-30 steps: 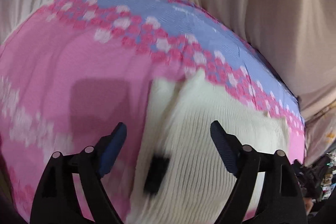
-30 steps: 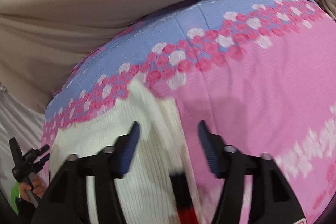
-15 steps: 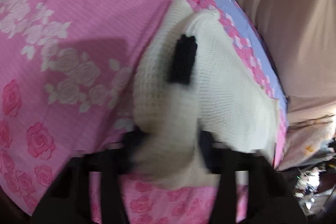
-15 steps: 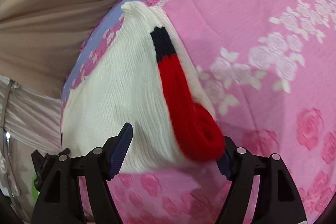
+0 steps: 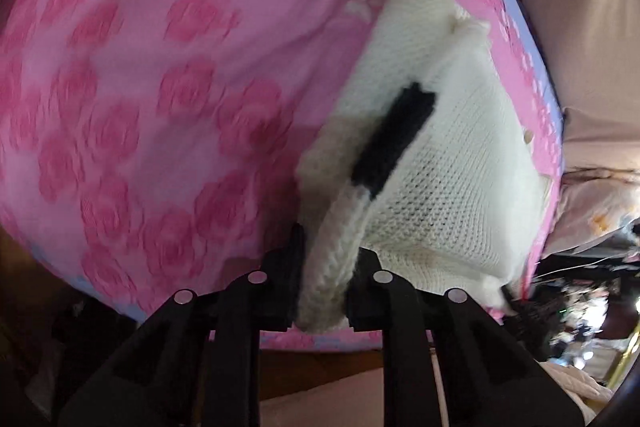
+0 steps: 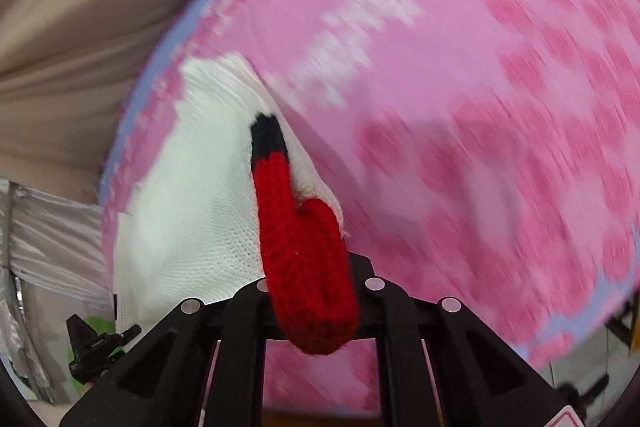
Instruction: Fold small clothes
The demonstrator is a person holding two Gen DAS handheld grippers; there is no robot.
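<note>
A small white knit garment (image 5: 452,163) with a black band (image 5: 396,135) hangs over the pink rose-print sheet (image 5: 160,75). My left gripper (image 5: 324,291) is shut on its white knit edge and holds it off the sheet. In the right wrist view the same white garment (image 6: 192,195) carries a red strip (image 6: 304,267) with a black tip (image 6: 266,137). My right gripper (image 6: 316,307) is shut on the red strip.
The pink sheet (image 6: 460,107) has a lilac border (image 6: 192,15) and covers a bed. Beige curtain (image 5: 580,7) hangs behind it. Clutter (image 5: 588,291) lies at the lower right of the left wrist view. The other gripper (image 6: 96,347) shows at lower left.
Both grippers went from open above the garment to shut on its edges. They have pulled back and lifted it off the sheet.
</note>
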